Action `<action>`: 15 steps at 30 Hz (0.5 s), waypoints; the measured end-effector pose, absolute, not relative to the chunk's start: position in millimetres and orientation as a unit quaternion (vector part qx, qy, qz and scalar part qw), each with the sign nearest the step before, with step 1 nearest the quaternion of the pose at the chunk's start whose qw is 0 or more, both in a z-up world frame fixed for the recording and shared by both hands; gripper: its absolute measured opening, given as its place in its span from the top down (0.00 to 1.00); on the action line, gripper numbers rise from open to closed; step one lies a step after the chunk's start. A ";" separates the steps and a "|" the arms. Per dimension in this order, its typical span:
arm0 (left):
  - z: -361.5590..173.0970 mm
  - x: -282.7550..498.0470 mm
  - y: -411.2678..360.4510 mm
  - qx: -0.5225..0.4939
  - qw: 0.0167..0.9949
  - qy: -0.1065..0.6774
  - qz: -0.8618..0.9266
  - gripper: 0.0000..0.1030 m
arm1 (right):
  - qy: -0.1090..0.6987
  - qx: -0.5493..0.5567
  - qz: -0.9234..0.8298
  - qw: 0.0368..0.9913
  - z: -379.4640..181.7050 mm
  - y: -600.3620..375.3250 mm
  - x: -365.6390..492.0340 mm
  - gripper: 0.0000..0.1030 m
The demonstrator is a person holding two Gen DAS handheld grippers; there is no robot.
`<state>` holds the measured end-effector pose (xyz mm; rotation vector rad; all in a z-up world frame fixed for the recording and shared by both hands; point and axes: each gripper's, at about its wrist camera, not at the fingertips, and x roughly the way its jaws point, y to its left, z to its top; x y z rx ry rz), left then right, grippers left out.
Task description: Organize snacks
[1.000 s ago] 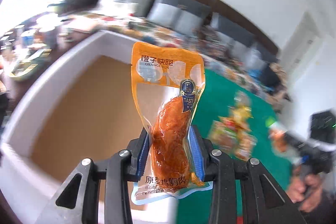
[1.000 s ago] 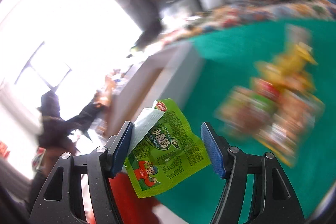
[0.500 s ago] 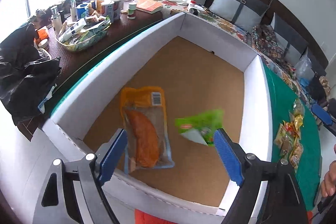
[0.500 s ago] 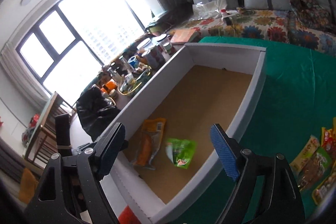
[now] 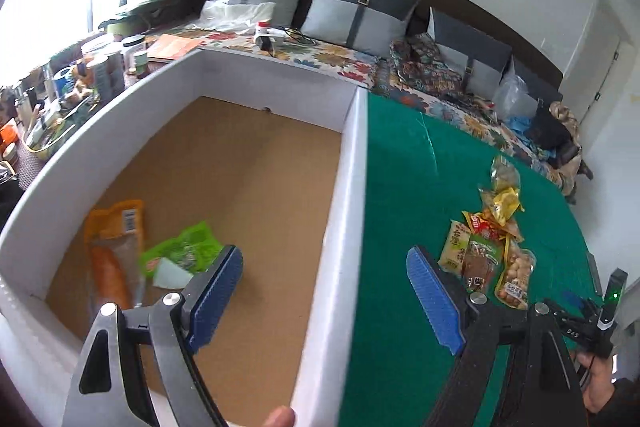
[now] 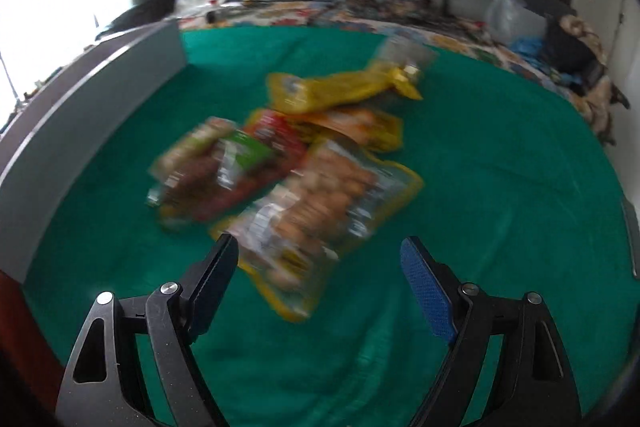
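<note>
Snacks (image 5: 488, 247) lay in a loose pile on the green cloth (image 5: 400, 207), to the right of the white box (image 5: 348, 187), well apart from it. Inside the box, at its near left corner, an orange pouch (image 5: 114, 251) and a green packet (image 5: 182, 251) lay side by side on the brown floor, the packet partly behind a blue pad. Left gripper (image 5: 324, 291) stood wide and empty, straddling the box's right wall. Right gripper (image 6: 316, 283) also stood wide with nothing held, above the cloth at the near end of the blurred pile (image 6: 296, 171), a nut pouch (image 6: 320, 211) nearest its jaws. A hand (image 5: 600, 383) showed at the near right edge.
</note>
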<state>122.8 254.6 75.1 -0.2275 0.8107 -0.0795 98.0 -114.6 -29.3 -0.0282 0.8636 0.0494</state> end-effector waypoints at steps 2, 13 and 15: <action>64.0 132.6 241.7 -0.095 0.909 0.405 -0.032 0.19 | 0.426 -0.007 -0.026 0.904 -45.1 -160.5 85.5 0.17; 28.9 138.6 223.6 -0.047 0.878 0.477 -0.002 0.19 | 0.436 0.066 -0.124 0.889 -68.7 -254.5 80.0 0.09; 27.5 135.9 225.1 -0.057 0.875 0.481 0.000 0.19 | 0.437 0.070 -0.129 0.887 -68.0 -254.8 84.2 0.07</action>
